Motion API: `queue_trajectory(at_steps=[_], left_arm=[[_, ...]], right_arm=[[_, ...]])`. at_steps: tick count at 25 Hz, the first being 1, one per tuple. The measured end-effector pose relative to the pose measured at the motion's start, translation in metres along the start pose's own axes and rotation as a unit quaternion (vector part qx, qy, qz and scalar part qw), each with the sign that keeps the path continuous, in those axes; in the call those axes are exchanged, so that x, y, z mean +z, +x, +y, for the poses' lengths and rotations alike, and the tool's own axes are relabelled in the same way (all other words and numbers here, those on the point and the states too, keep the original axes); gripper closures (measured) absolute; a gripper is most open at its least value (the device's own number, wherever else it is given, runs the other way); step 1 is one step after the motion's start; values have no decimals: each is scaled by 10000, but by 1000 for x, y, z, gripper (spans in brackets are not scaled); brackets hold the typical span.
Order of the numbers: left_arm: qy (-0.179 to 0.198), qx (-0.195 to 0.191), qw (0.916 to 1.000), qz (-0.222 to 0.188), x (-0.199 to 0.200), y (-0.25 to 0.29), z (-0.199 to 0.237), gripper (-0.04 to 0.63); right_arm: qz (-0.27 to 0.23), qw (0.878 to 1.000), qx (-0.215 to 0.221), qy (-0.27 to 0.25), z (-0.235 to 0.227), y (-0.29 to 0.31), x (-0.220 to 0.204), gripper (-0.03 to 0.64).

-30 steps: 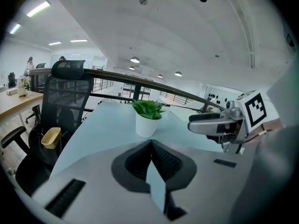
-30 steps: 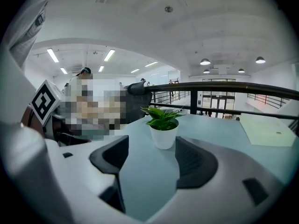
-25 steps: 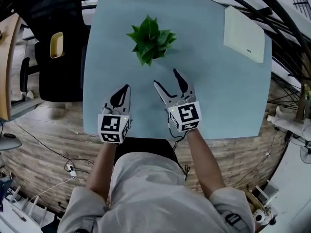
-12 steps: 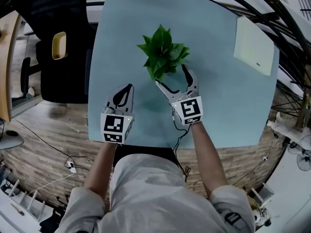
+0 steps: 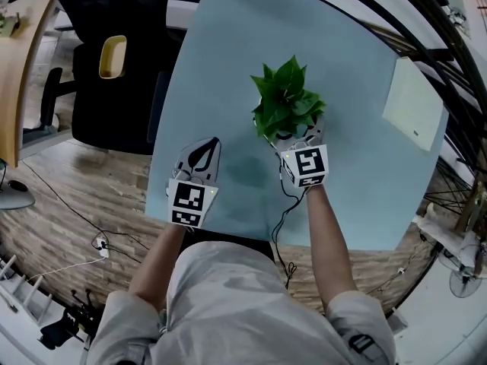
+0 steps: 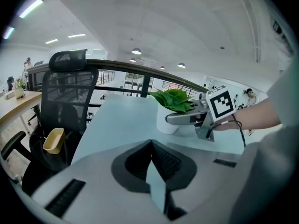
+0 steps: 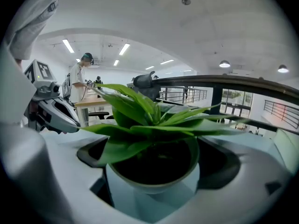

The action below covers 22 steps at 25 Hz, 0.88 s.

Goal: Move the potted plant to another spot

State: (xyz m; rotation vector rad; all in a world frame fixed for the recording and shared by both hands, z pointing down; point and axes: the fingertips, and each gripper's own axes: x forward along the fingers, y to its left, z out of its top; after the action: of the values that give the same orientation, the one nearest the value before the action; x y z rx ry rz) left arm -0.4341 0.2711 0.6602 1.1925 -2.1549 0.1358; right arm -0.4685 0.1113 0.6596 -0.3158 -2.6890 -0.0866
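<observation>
**Ana:** Start big. What carries it all?

**Ben:** A pale blue bench [image 5: 221, 59], with a black office chair [image 5: 106, 101] off its left edge and a white board [image 5: 415, 112] lying near its right edge. The potted plant [image 5: 288, 103] stands upright around the middle of the bench, well apart from the board.

**Ana:** And the person's tools?

**Ben:** The right gripper [image 5: 298, 137] has travelled from the near part of the bench up to the plant. A second ago there was clear bench between them; now its tips sit under the leaves. The left gripper [image 5: 205, 147] rests low over the near edge, much where it was.

**Ana:** The fingers?

**Ben:** The right ones [image 7: 219, 167] have just been opening and now stand spread wide, with the white pot [image 7: 154, 183] between them. In the right gripper view a dark gap seems to show on either side of the pot, so they look to be around it and not yet pressing. The left ones [image 6: 166, 160] are pressed together at the tip with nothing between.

**Ana:** So where does that leave the job?

**Ben:** The reach looks done and the grasp not. The plant is likely still on its first spot. The next move calls for closing squarely on the pot's wall, below the leaves, before any lift. A grip that is too high or off-centre could tip it.
</observation>
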Motion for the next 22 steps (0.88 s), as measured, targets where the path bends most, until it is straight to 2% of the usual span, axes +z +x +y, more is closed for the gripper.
queue_trajectory(at_steps=[7,15,22], left_arm=[[14,108,9999,-103,9,-9,4,583],[78,170,9995,-267,17,-24,0,583],[114,252,9985,-468,24,-54,-20,583]], right_arm=[[2,9997,-159,193,10,-8,7,66],[-347,9987,46,360,48,-26,28,67],[-935,9950,-1,341,69,-67,73,67]])
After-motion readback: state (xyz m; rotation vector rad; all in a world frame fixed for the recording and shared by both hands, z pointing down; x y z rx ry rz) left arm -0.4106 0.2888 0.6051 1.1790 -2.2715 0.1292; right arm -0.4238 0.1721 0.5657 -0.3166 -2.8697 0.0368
